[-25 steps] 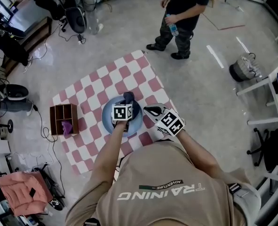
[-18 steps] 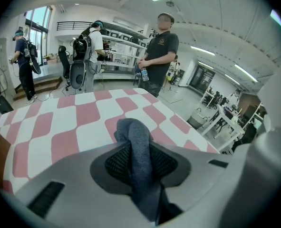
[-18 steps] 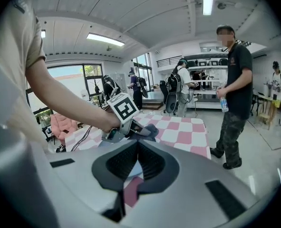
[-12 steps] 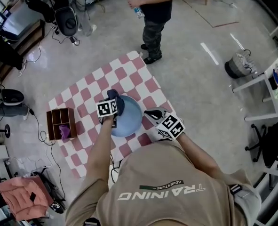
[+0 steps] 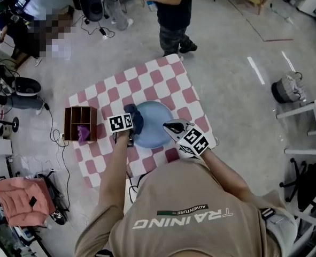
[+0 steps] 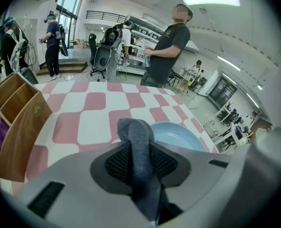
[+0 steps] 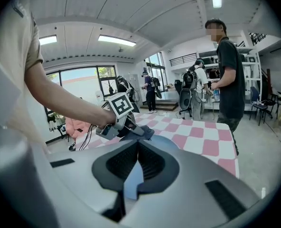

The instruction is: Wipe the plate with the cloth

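Left gripper (image 6: 136, 161): clenched part-way on the cloth (image 6: 134, 127). The grey-blue fabric is pinched between both pads, and a fold sticks out past the fingertips. You've got it over the near-left rim of the plate (image 5: 155, 125); I can't tell whether the cloth touches the plate.

Right gripper (image 7: 135, 167): closed on the plate's rim, with a thin wedge of light blue showing between the pads. From this gripper the plate runs forward and left, and your left gripper sits at the rim opposite.

The plate is flat on the tabletop (image 5: 163, 79), between your two grippers. A box (image 5: 80, 123), wooden with compartments, is out to the left of your left gripper and well apart from it. Something purple (image 5: 83, 133) sits in one near compartment.

Writing: your shirt (image 5: 182, 197) reads "TRAINING" with "ADVENTURE" smaller, upside down in the head view. Each gripper's cube carries black-and-white square markers. Nothing else is legible.

Surface: pink-and-white check cover on the tabletop.

Room:
- The floor (image 5: 238, 95) is glossy grey, with tape marks to the right of your right gripper.
- A person (image 5: 174, 9) in a dark top stands just past the far edge, ahead of both grippers, holding a bottle.
- More people and gear are further back.
- There are strip lights on the ceiling.
- Cables and a pink bundle (image 5: 18, 208) lie on the floor to your left.
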`<state>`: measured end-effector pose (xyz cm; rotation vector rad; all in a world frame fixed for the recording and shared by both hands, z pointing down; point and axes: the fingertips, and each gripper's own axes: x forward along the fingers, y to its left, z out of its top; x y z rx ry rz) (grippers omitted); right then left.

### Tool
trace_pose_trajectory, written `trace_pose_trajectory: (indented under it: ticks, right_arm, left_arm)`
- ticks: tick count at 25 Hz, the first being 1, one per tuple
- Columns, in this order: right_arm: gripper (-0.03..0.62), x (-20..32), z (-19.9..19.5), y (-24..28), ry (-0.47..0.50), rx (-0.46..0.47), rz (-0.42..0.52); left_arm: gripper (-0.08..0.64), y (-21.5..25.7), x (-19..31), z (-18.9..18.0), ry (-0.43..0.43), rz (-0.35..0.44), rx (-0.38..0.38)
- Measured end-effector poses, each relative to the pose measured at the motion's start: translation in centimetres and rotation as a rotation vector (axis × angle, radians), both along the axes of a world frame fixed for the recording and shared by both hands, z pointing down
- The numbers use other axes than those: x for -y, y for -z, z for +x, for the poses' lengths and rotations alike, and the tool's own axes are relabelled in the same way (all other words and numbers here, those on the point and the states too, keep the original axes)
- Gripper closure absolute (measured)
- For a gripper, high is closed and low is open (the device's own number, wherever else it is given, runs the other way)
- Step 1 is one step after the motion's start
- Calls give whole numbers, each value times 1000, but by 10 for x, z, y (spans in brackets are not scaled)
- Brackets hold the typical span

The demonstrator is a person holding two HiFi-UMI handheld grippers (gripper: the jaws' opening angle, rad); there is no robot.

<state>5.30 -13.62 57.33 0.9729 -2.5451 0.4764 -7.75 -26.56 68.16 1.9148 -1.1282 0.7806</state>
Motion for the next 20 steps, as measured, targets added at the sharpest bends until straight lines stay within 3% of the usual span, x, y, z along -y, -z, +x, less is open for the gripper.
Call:
trace_pose_trajectory:
  ticks: [9, 20]
  right_arm:
    - [574, 3, -19, 0, 39, 18, 9]
    - [574, -4, -14, -5, 2, 37, 6]
  left_arm:
    - [449, -2, -65, -9, -34, 2, 2]
    - [449, -4, -143, 34, -116, -7, -62]
